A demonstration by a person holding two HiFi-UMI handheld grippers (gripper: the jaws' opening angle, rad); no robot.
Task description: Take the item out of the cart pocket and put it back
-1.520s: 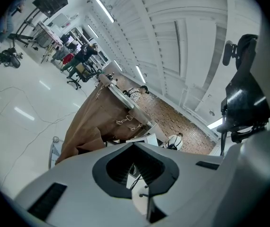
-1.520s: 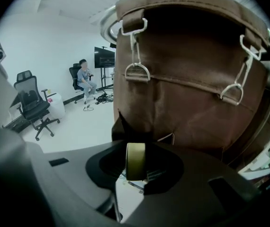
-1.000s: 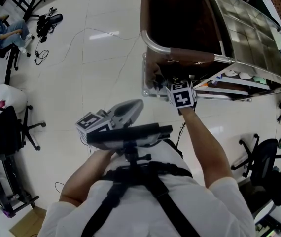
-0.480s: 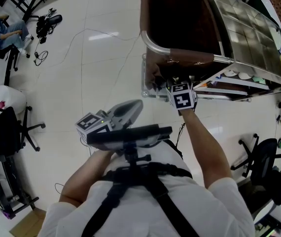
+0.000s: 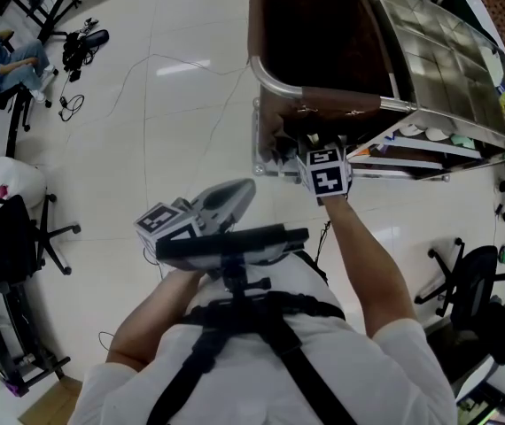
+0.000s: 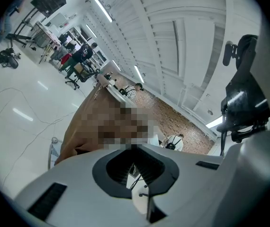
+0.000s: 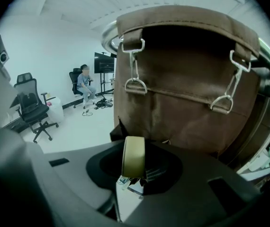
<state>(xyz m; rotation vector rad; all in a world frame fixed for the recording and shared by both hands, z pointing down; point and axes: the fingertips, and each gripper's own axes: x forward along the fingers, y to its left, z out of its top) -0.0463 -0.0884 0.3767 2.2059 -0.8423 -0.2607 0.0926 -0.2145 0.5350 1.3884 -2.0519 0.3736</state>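
Observation:
A tan roll of tape [image 7: 133,156] stands on edge between my right gripper's [image 7: 134,176] jaws, which are shut on it. Just ahead hangs the cart's brown bag [image 7: 187,79], its front pocket [image 7: 182,122] held by metal clips. In the head view the right gripper [image 5: 316,153] is against the bag's front [image 5: 319,113] at the cart's near end, its jaws hidden under its marker cube. My left gripper [image 5: 235,195] is held near my chest, well short of the cart. Its jaws [image 6: 142,193] are shut and hold nothing.
The steel cart [image 5: 447,51] stretches to the upper right, with shelves of small items [image 5: 421,135] along its side. Office chairs stand at the left [image 5: 13,237] and lower right [image 5: 474,282]. Cables [image 5: 182,60] trail over the white floor. A person sits at the far left [image 5: 0,56].
The right gripper has edged slightly closer to the bag with the tape roll still held. The left gripper has not moved.

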